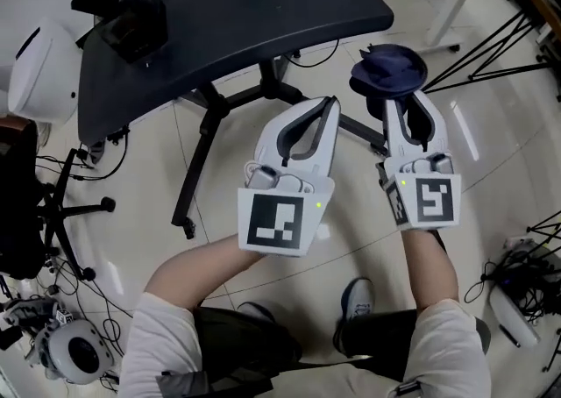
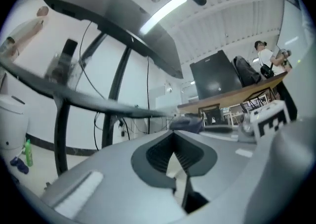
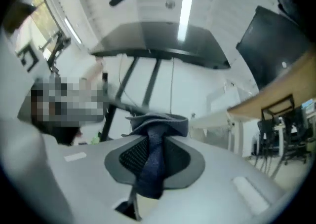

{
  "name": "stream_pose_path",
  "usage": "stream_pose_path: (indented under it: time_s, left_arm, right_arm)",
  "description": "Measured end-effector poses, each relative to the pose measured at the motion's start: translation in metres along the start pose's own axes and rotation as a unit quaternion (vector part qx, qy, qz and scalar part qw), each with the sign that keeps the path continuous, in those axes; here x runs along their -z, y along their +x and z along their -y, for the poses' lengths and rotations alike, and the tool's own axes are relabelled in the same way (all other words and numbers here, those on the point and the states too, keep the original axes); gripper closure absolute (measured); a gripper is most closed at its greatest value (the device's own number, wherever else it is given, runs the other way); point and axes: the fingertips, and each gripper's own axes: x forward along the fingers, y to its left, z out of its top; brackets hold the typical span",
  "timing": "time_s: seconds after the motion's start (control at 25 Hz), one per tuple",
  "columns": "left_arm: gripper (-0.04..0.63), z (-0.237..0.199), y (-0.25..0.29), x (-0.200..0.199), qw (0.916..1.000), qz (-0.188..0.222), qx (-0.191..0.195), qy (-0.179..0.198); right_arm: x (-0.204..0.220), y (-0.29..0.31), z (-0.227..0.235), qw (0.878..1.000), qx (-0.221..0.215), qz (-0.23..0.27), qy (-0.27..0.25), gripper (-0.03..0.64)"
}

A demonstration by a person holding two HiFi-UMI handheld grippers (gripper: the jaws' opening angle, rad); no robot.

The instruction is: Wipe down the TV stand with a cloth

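The right hand-held gripper (image 1: 400,100) had its jaws closed on a dark blue cloth (image 1: 388,70). One fold ran down between the jaws, and the rest sat bunched just past the tips. The left hand-held gripper (image 1: 330,105) was closed at the tips with nothing between them. The table (image 1: 263,10) that served as the TV stand lay ahead of both hand-held grippers. The cloth sat short of its near edge and was not touching the top.

The likeliest failure looked like the cloth pulling free. Only a narrow strip was pinched, so dragging the loose bunch across the top could tug it out of the jaws. Pressing the bare jaw tips down rather than the bunch could scrape the surface and leave it unwiped. A black device (image 1: 131,24) stood on the top, far ahead and to the left of the left hand-held gripper, and a wide sweep that way could knock it. The table's legs seemed slender, so hard pressure might shift it.
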Motion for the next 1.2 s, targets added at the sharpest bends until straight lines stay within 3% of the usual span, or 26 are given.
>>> stream_pose_path:
  time_s: [0.08, 0.16, 0.28, 0.36, 0.44, 0.52, 0.56, 0.68, 0.76, 0.8, 0.88, 0.96, 1.04, 1.2]
  left_arm:
    - [0.43, -0.005, -0.029, -0.042, 0.9999, 0.007, -0.011, 0.011]
    - [0.43, -0.025, -0.056, -0.081, 0.9985, 0.013, -0.042, 0.031]
    - [0.43, -0.063, -0.093, -0.116, 0.994, 0.009, -0.093, 0.057]
    - [0.431, -0.095, -0.113, -0.13, 0.9891, 0.005, -0.137, 0.053]
    - [0.431, -0.131, -0.128, -0.157, 0.9829, 0.036, -0.176, 0.043]
    - [0.431, -0.16, -0.13, -0.194, 0.9724, 0.1, -0.201, 0.062]
    - [0.431, -0.171, -0.125, -0.208, 0.9684, 0.113, -0.21, 0.075]
    - [0.433, -0.213, -0.112, -0.251, 0.9672, 0.037, -0.23, 0.101]
    - [0.433, -0.237, -0.118, -0.32, 0.964, 0.03, -0.238, 0.116]
    - [0.433, -0.247, -0.126, -0.356, 0.9628, 0.031, -0.243, 0.114]
    - [0.433, -0.262, -0.153, -0.414, 0.9628, -0.008, -0.255, 0.088]
    - [0.433, -0.266, -0.182, -0.471, 0.9631, -0.047, -0.259, 0.057]
    - [0.431, -0.251, -0.213, -0.536, 0.9641, -0.054, -0.258, 0.033]
    - [0.431, -0.16, -0.282, -0.666, 0.9655, -0.035, -0.255, 0.039]
  right_arm:
    - [-0.113, -0.001, -0.032, 0.995, -0.04, 0.094, 0.0, 0.546]
    - [-0.172, 0.008, -0.059, 0.988, -0.088, 0.128, 0.008, 0.545]
    - [-0.196, 0.028, -0.092, 0.985, -0.128, 0.116, 0.025, 0.545]
    - [-0.201, 0.042, -0.111, 0.983, -0.143, 0.107, 0.048, 0.545]
    - [-0.212, 0.06, -0.129, 0.981, -0.156, 0.097, 0.066, 0.546]
    - [-0.227, 0.082, -0.132, 0.979, -0.156, 0.1, 0.084, 0.546]
    - [-0.235, 0.096, -0.128, 0.979, -0.152, 0.103, 0.093, 0.546]
    - [-0.283, 0.153, -0.128, 0.981, -0.135, 0.085, 0.106, 0.546]
    - [-0.339, 0.181, -0.144, 0.987, -0.128, 0.052, 0.078, 0.545]
    - [-0.371, 0.19, -0.153, 0.989, -0.125, 0.041, 0.065, 0.545]
    - [-0.435, 0.199, -0.172, 0.991, -0.116, 0.026, 0.056, 0.545]
    - [-0.499, 0.199, -0.191, 0.993, -0.107, 0.012, 0.049, 0.545]
    - [-0.566, 0.18, -0.199, 0.994, -0.1, -0.001, 0.046, 0.545]
    - [-0.702, 0.073, -0.176, 0.995, -0.079, 0.013, 0.062, 0.545]
